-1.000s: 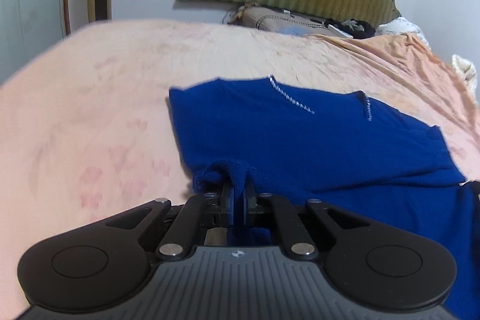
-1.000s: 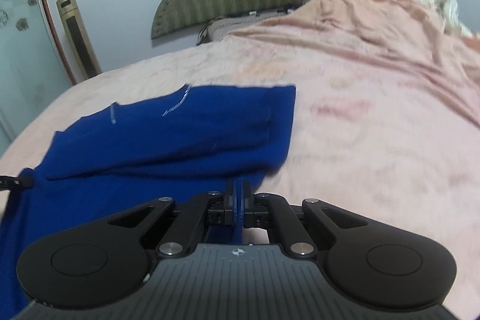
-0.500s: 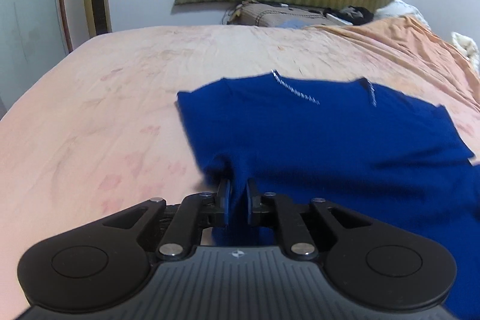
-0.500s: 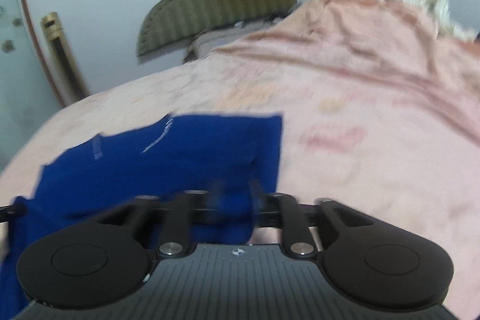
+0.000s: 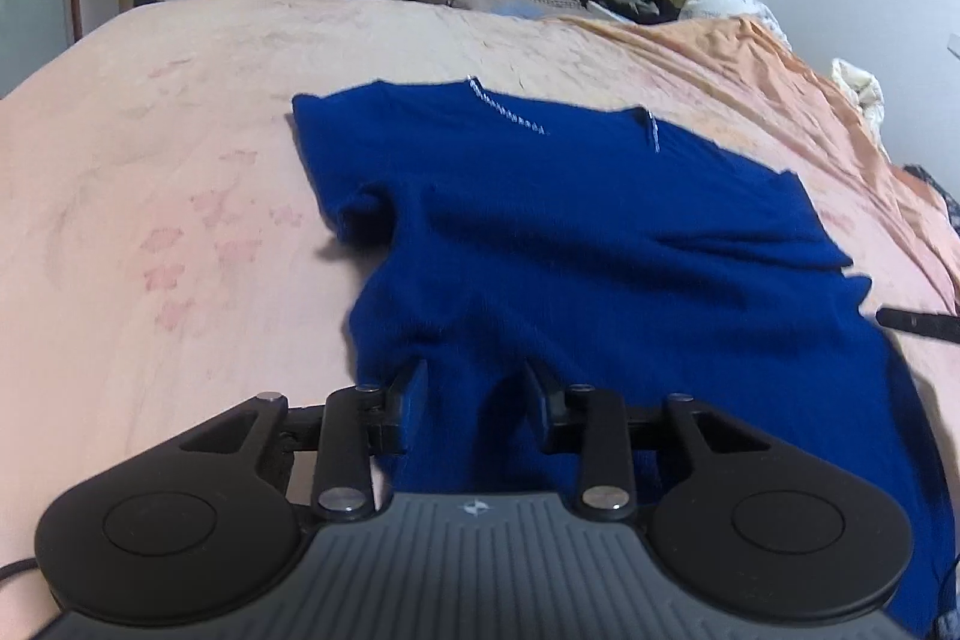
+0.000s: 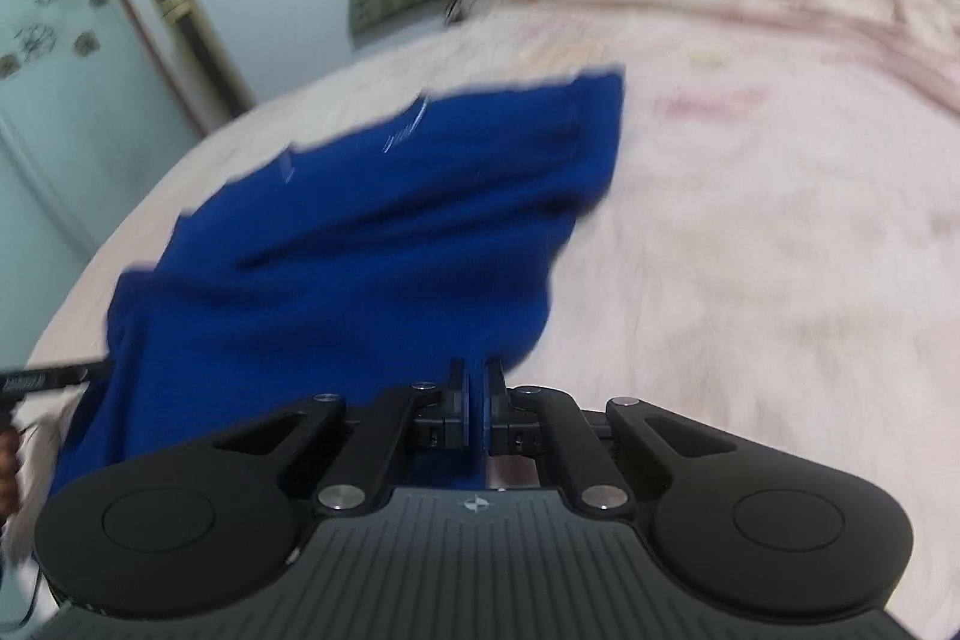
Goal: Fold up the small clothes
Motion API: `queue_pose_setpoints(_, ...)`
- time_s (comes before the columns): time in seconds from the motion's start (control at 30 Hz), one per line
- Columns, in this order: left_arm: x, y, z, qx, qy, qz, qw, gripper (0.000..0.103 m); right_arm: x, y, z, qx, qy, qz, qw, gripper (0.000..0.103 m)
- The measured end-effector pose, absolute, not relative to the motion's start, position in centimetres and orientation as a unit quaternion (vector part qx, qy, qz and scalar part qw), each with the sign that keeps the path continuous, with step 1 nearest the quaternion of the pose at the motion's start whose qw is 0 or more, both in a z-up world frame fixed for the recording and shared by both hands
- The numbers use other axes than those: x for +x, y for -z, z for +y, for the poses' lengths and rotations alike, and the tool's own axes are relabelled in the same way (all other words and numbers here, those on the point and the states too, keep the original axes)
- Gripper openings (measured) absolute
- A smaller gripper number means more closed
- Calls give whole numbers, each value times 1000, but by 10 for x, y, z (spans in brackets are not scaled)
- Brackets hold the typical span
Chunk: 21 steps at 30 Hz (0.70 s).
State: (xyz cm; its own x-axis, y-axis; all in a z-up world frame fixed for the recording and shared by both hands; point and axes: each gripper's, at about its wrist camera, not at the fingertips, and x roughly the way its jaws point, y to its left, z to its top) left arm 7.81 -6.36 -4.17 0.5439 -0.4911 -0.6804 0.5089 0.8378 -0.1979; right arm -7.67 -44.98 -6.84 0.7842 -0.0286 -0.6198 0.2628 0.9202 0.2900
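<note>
Pink bedsheet (image 5: 180,160) with a blue top (image 5: 570,232) spread on it. Left gripper (image 5: 480,388) has just been opening, cloth loose between; right gripper (image 6: 477,388) pinches the hem.

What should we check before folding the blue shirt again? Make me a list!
1. Right gripper pinching the shirt: ok, its jaws have just closed on a strip of blue cloth.
2. Left gripper holding the shirt: not ok, its jaws have just been opening; cloth lies between them, unpinched.
3. Shirt flat: not ok, a lump bunches at its left edge in the left view and a fold crosses its middle.
4. Room on the bed to fold: ok, bare pink sheet shows beside the shirt.
5. Near hem straight: cannot tell, the grippers hide it.
</note>
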Motion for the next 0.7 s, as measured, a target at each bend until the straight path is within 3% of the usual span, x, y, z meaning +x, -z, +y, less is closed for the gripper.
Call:
queue_pose_setpoints(0.13, 78, 39, -64, 24, 268, 376, 887, 34, -58, 55, -456, 112, 158, 282, 940, 1)
queue_pose_setpoints(0.23, 72, 38, -55, 24, 276, 380, 883, 36, -54, 49, -475, 141, 170, 269, 938, 2)
queue_pose_setpoints(0.3, 69, 40, -47, 20, 277, 388, 879, 41, -64, 44, -487, 190, 153, 263, 933, 17)
queue_pose_setpoints(0.33, 68, 41, -43, 16, 276, 393, 877, 44, -72, 43, -490, 205, 141, 266, 931, 35)
queue_pose_setpoints(0.4, 66, 43, -37, 2, 281, 402, 872, 45, -88, 46, -490, 227, 107, 283, 926, 60)
queue_pose_setpoints(0.43, 65, 45, -35, -5, 284, 406, 869, 45, -98, 53, -487, 239, 88, 296, 921, 63)
queue_pose_setpoints(0.6, 62, 48, -37, -22, 290, 413, 863, 45, -130, 84, -470, 290, 2, 335, 896, 60)
queue_pose_setpoints(0.67, 61, 47, -41, -20, 289, 412, 864, 45, -128, 86, -462, 292, -19, 333, 897, 47)
queue_pose_setpoints(0.7, 60, 46, -43, -19, 289, 411, 865, 45, -124, 87, -459, 283, -22, 333, 899, 29)
